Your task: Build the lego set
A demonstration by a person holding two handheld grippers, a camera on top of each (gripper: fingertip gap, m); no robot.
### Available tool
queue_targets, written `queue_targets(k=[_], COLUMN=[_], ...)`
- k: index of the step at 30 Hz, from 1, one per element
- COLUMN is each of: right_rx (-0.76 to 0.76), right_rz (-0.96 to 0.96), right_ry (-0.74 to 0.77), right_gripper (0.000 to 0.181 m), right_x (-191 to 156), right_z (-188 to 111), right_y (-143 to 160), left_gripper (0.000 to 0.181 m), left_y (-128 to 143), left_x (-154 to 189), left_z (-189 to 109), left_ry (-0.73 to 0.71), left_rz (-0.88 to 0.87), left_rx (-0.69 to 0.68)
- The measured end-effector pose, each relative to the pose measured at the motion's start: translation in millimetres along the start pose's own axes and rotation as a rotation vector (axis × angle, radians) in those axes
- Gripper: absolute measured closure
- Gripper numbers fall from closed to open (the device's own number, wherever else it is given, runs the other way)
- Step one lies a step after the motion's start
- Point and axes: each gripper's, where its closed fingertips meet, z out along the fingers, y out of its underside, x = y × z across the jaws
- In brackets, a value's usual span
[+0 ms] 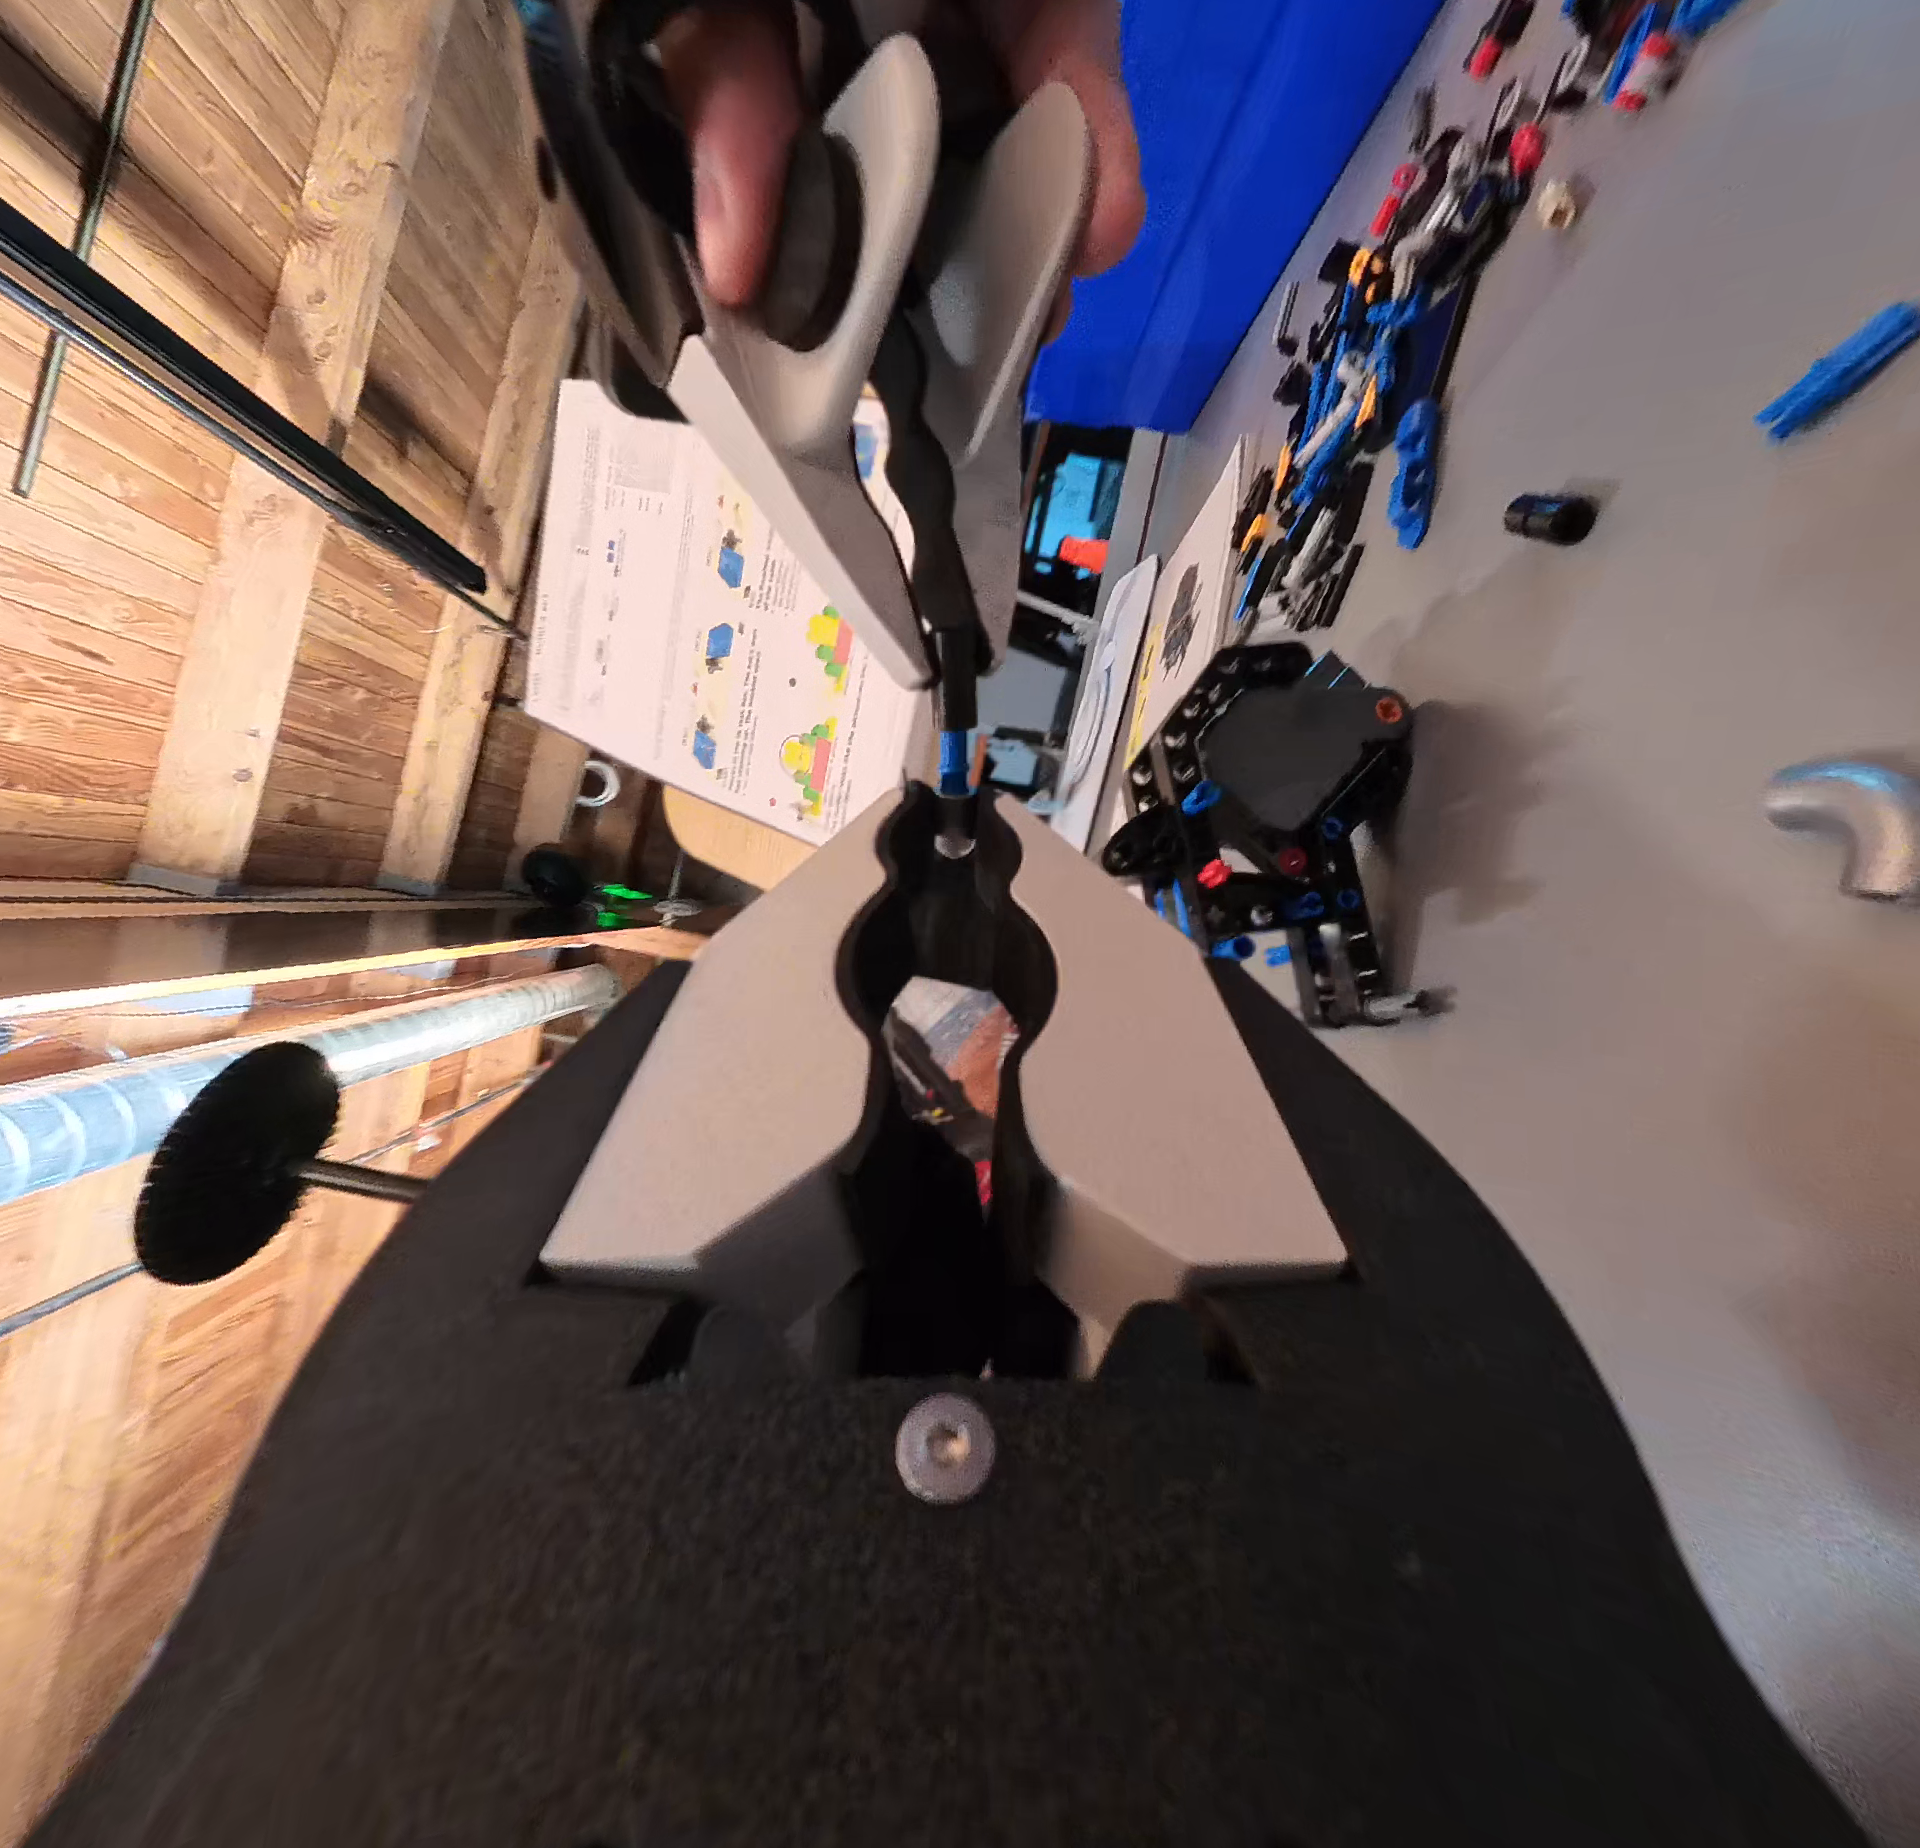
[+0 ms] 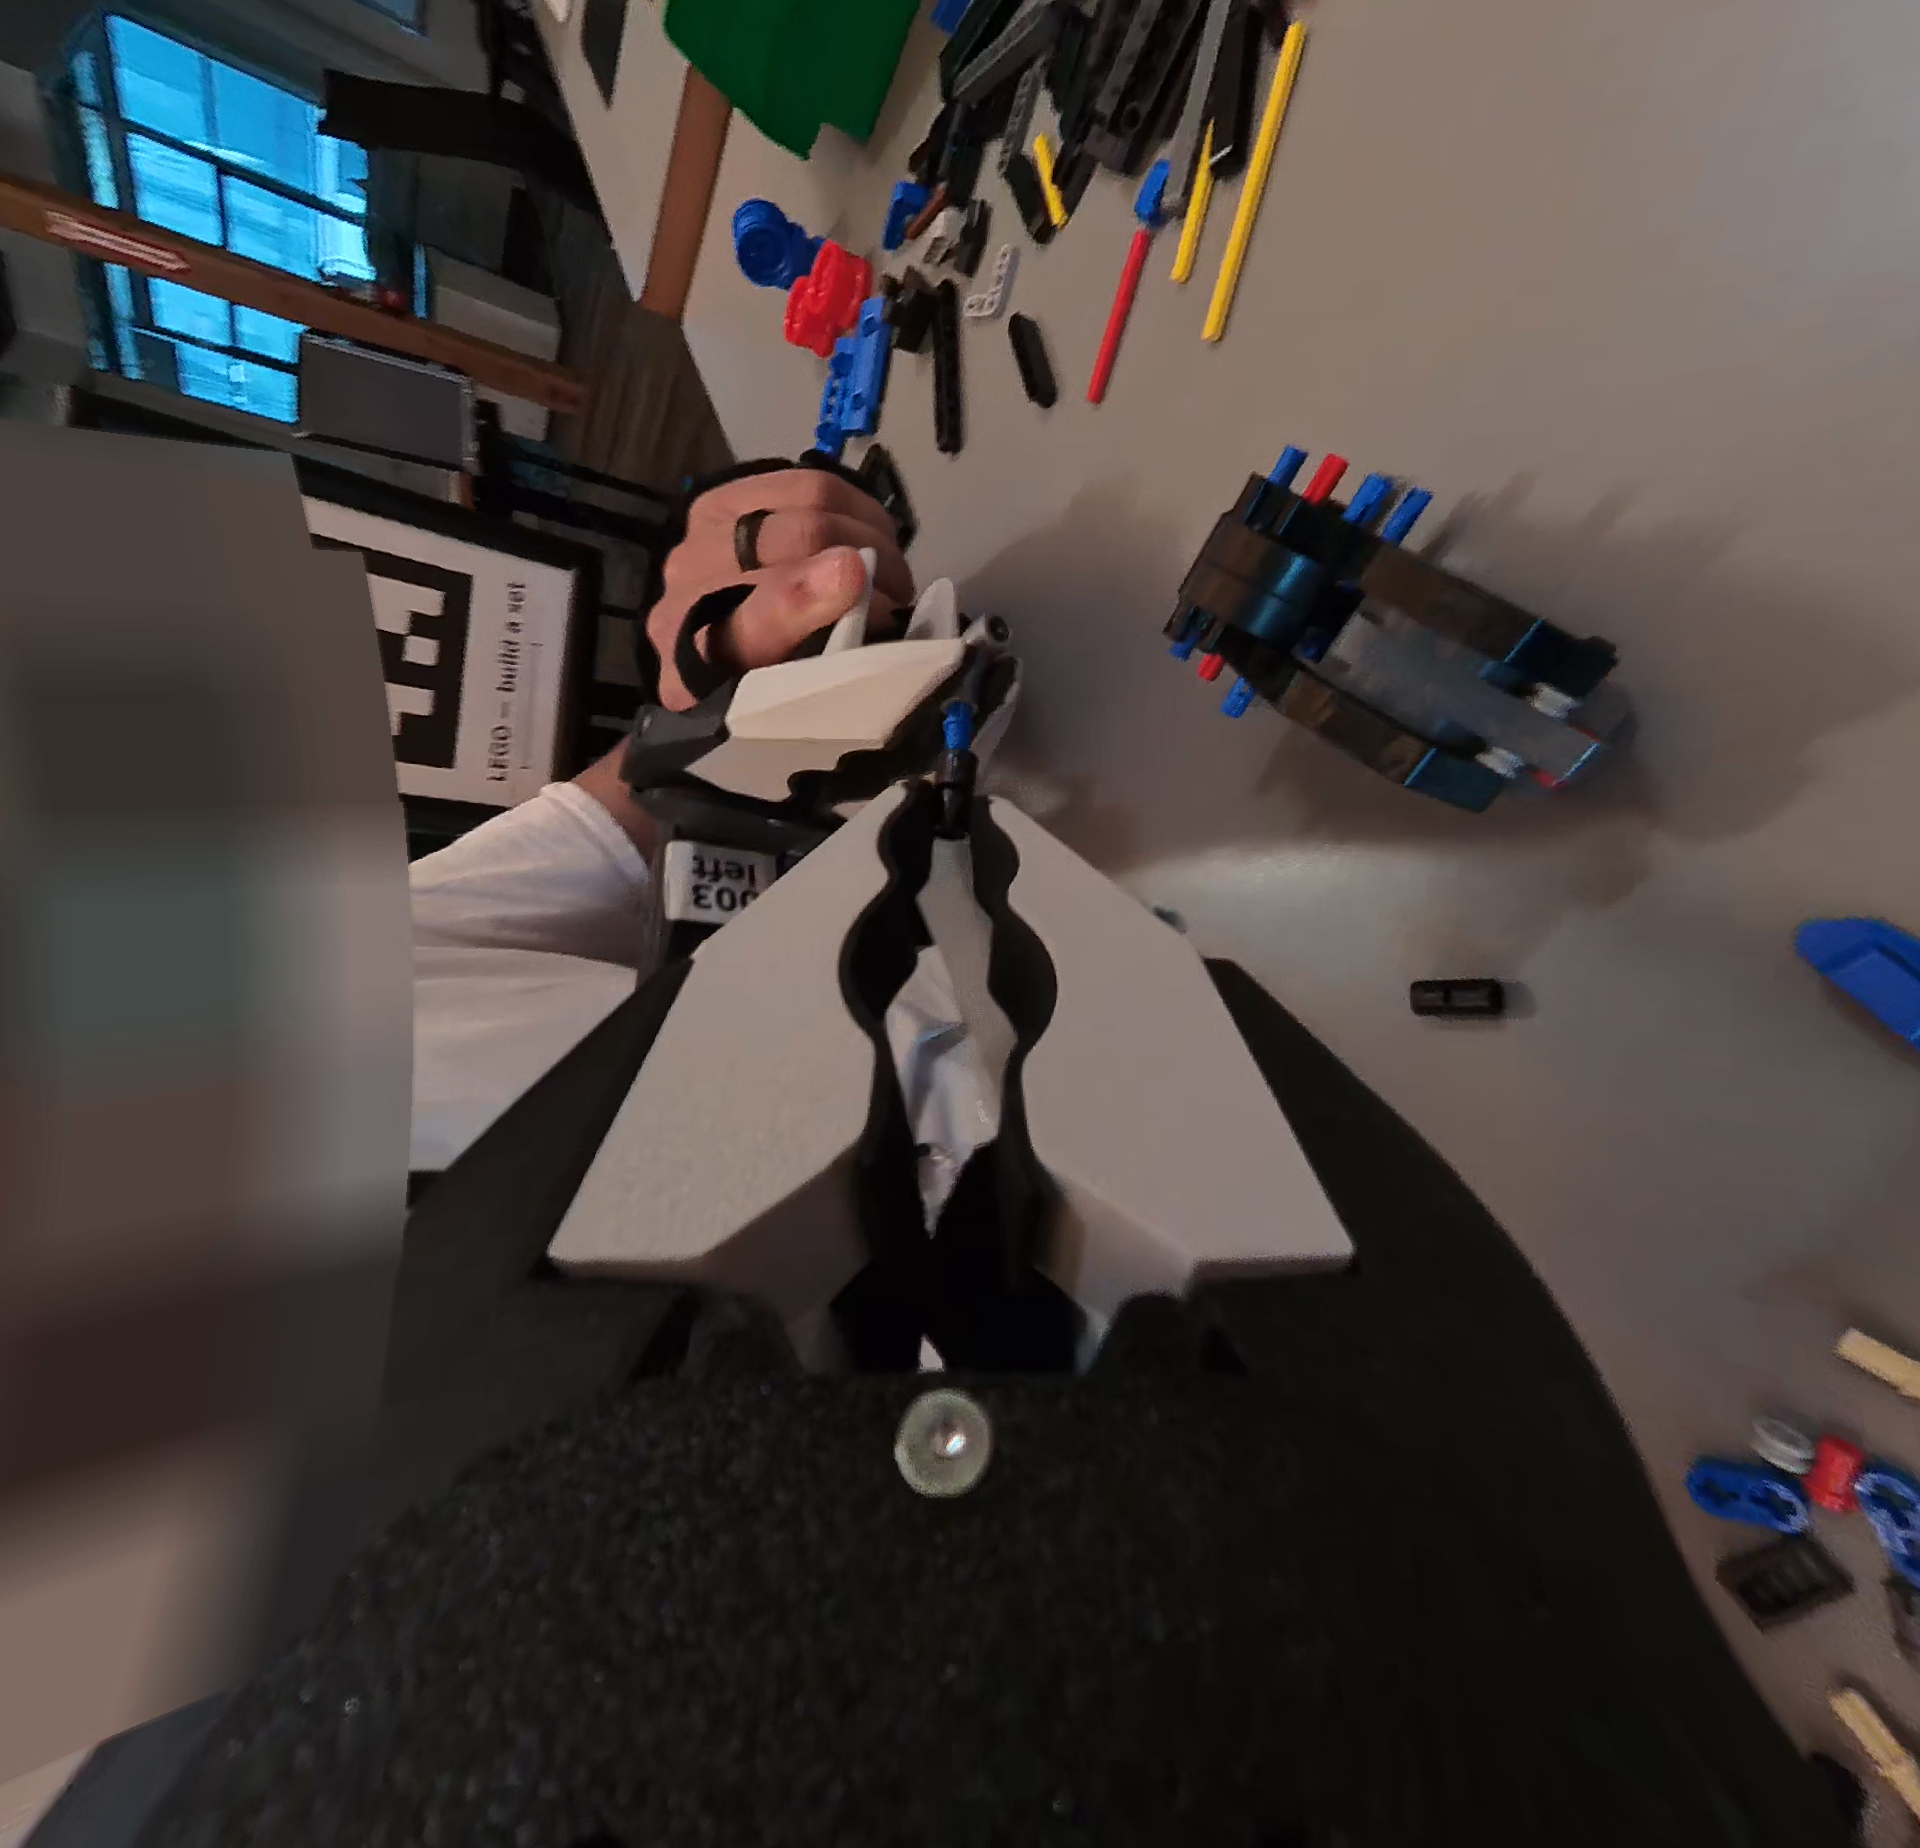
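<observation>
My two grippers meet tip to tip above the grey table. My left gripper [image 1: 951, 811] is shut on a small black part [image 1: 954, 848]. My right gripper [image 2: 951, 801] is shut on a small black connector [image 2: 951, 788]. A blue pin [image 1: 954, 759] spans the short gap between the two black pieces; it also shows in the right wrist view [image 2: 956, 726]. Which piece the pin is seated in I cannot tell. The half-built black and blue model [image 1: 1268, 811] lies on the table to the right, apart from both grippers; it also shows in the right wrist view [image 2: 1392, 655].
Loose black, blue and red parts [image 1: 1340, 427] lie beyond the model, by a blue bin [image 1: 1226, 167] and an instruction sheet [image 1: 707, 614]. In the right wrist view there are a parts pile [image 2: 1091, 84], yellow axles [image 2: 1252, 177], a red axle [image 2: 1120, 312] and a blue piece [image 2: 1860, 967]. Only a small space, under 4 cm, lies between the two pairs of fingers.
</observation>
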Motion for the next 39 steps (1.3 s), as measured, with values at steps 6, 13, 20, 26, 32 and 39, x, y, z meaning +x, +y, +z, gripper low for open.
queue_targets(k=[6, 13, 20, 26, 32, 39], right_rx=[0.010, -0.044, -0.211, -0.229, -0.198, -0.163], right_rz=[-0.101, -0.337, -0.863, -1.186, -1.135, -0.852], right_ry=[0.057, 0.215, 0.484, 0.654, 0.779, 0.596], right_gripper=[0.175, 0.175, 0.175, 0.175, 0.175, 0.175], right_x=[1, 14, 20, 26, 31, 28], right_z=[5, 2, -2, -2, 0, 2], right_y=[1, 4, 7, 8, 4, 10], left_gripper=[0.176, 0.176, 0.176, 0.176, 0.176, 0.176], left_y=[3, 0, -6, -7, 0, -3], left_x=[-1, 8, 13, 20, 20, 20], left_z=[1, 0, -2, -1, 3, 2], left_ry=[-0.032, -0.018, 0.004, 0.055, 0.015, -0.011], left_rz=[0.071, 0.173, 0.177, 0.136, 0.224, 0.271], left_rx=[-0.035, -0.017, 0.019, 0.024, -0.046, -0.051])
